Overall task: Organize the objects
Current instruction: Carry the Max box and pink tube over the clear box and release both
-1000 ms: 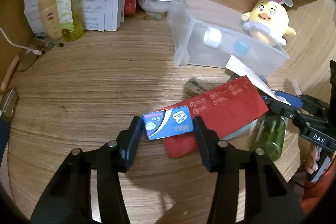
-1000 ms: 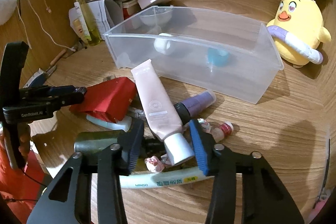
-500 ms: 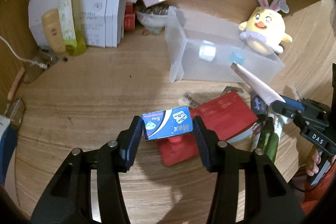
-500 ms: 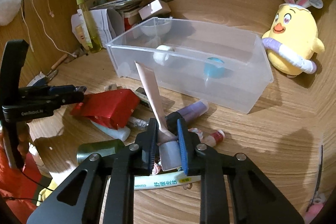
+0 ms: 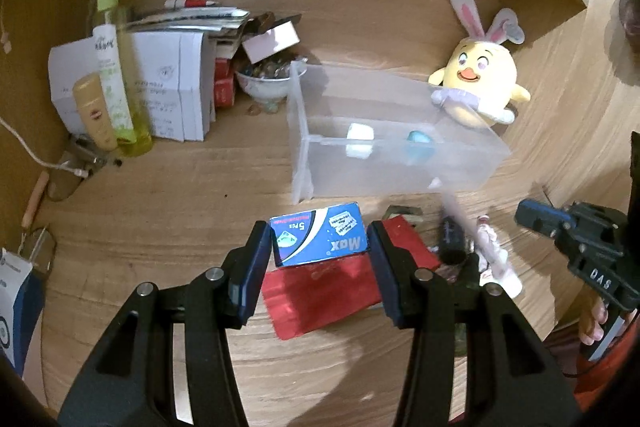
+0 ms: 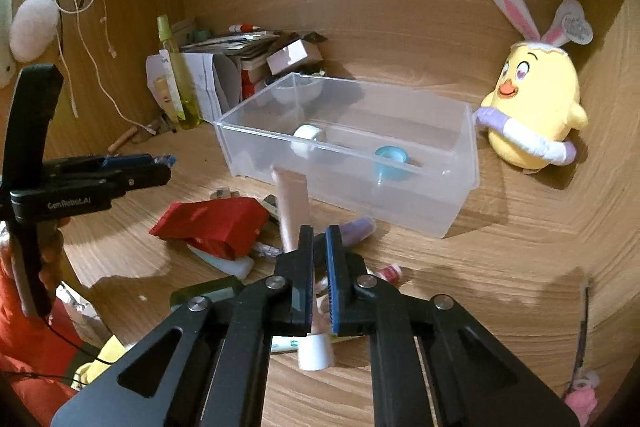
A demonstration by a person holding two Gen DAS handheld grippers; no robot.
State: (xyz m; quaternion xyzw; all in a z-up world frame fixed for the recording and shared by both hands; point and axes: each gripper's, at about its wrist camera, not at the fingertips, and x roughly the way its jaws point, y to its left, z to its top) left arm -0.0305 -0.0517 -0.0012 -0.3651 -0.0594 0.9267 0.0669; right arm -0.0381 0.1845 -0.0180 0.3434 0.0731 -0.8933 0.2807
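Note:
My left gripper is shut on a small blue box marked "Max", held above the wooden desk. My right gripper is shut on a pink tube. The tube is pinched near its white cap, which hangs below the fingers. Its flat end points up toward the clear plastic bin. A white roll and a blue cap lie in the bin. In the left wrist view the bin stands just beyond the box, and the right gripper is at the right edge.
A red packet, a purple tube, a dark green bottle and small bits lie in front of the bin. A yellow plush chick sits right of it. Bottles, papers and a bowl crowd the back left.
The right jaws closed on the pink tube and lifted it off the pile, tipping it upright. Both grippers rose; the left one kept the blue box.

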